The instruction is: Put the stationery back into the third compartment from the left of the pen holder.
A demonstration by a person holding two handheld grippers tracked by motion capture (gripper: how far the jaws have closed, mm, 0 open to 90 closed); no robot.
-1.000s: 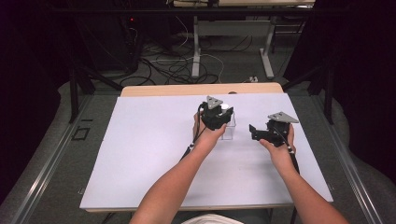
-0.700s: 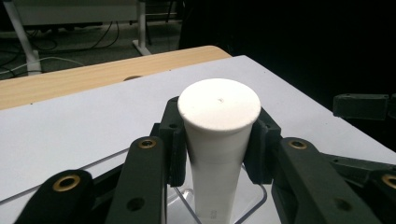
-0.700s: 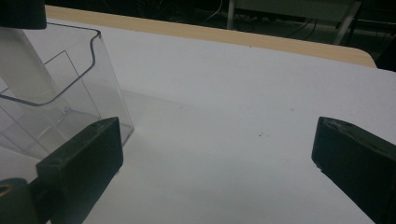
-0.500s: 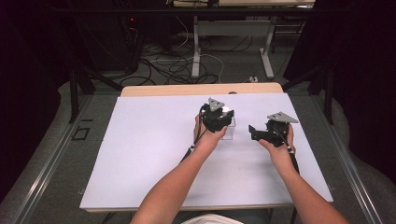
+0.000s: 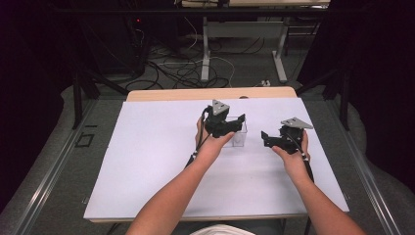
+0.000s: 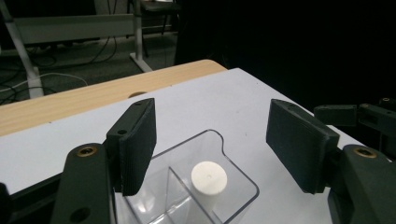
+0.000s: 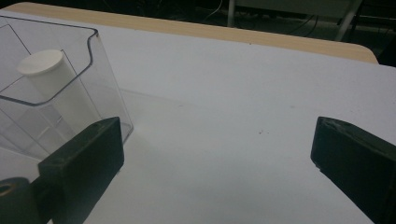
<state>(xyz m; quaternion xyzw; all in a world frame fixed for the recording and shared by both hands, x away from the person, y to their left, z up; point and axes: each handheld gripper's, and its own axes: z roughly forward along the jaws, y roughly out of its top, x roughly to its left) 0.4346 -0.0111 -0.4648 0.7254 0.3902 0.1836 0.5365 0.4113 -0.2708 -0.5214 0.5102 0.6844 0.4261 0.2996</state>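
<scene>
White cylinder point(image 6: 208, 179) stands upright inside a clear plastic bin point(image 6: 233, 172), in the lower middle of the left gripper view, its flat round top facing up. A clear divider wall runs through the bin just left of the cylinder in that view. The left gripper point(image 6: 212, 140) hangs above the bin with its jaws spread wide, one to the left of the bin's open top and one to the right, touching neither bin nor cylinder as far as can be seen.

In the high view the bin point(image 5: 239, 136) sits just right of the frame's centre on the white table sheet point(image 5: 147, 161), with the left gripper point(image 5: 222, 125) directly over its left part. The right gripper point(image 5: 266, 139) is near the bin's right side, pointing left toward it, apart from it.

In the right gripper view, the bin point(image 7: 100, 88) fills the upper left with the cylinder point(image 7: 44, 70) inside; the right gripper point(image 7: 215, 154) has its jaws wide, holding nothing, bare sheet between them.
</scene>
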